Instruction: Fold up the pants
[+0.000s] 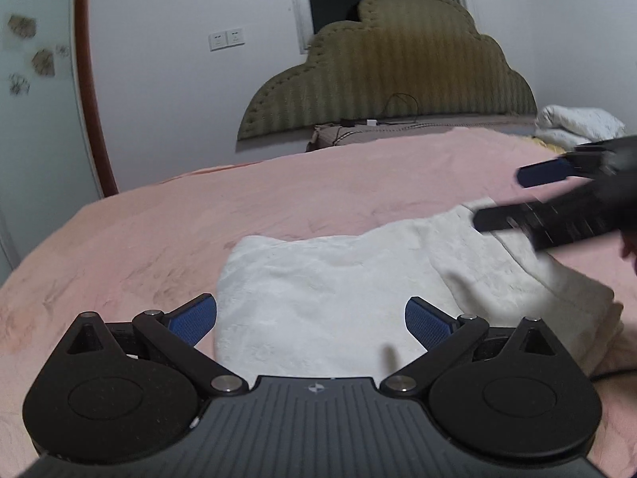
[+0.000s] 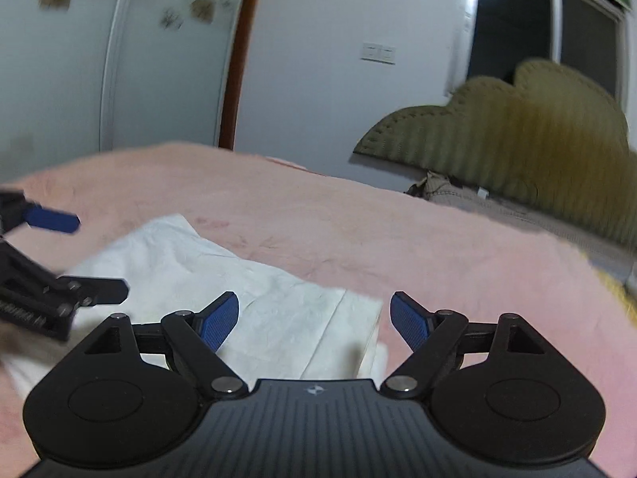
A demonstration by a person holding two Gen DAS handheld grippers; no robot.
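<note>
White pants on a pink blanket; olive ribbed headboard; blue-padded black left claw.

Home bedroom, bed with pink blanket, padded olive headboard, wall sockets, window

The left gripper sits at six o'clock with its blue-padded fingers spread wide, holding nothing. Between and beyond them lie the white pants, folded into a thick bundle on the pink blanket. At three o'clock the right gripper reaches in, blurred, its jaws parted above the bundle's far right edge. The olive headboard stands at twelve o'clock, a white pillow at two.
</note>
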